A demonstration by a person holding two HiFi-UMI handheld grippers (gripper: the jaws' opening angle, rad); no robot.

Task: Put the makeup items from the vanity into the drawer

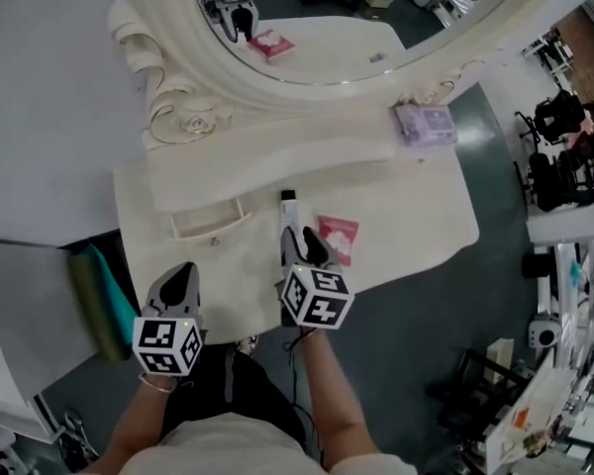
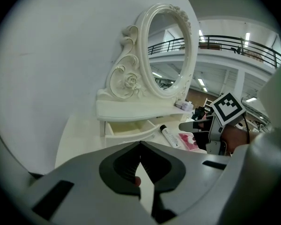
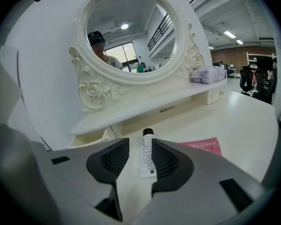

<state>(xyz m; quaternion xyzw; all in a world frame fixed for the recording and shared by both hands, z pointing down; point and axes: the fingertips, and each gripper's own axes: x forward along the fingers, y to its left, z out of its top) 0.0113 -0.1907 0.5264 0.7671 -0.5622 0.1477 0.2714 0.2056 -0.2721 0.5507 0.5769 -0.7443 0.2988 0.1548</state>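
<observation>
A white tube with a black cap point(image 1: 288, 209) lies on the cream vanity top point(image 1: 416, 216), just right of the open small drawer point(image 1: 210, 228). My right gripper point(image 1: 297, 242) hovers at the tube's near end. In the right gripper view this gripper point(image 3: 141, 146) is open, and the tube point(image 3: 147, 157) lies on the table in line with the gap, untouched. A pink packet point(image 1: 338, 237) lies flat to the tube's right. My left gripper point(image 1: 183, 275) is near the front edge, below the drawer. Seen in its own view, the left gripper point(image 2: 140, 145) is shut and empty.
An oval mirror point(image 1: 356, 28) in a carved cream frame stands at the back above a shelf point(image 1: 277, 156). A lilac pack point(image 1: 425, 123) rests on the shelf's right end. A green object point(image 1: 101, 300) stands beside the vanity's left side. Chairs and equipment point(image 1: 564, 156) fill the floor at right.
</observation>
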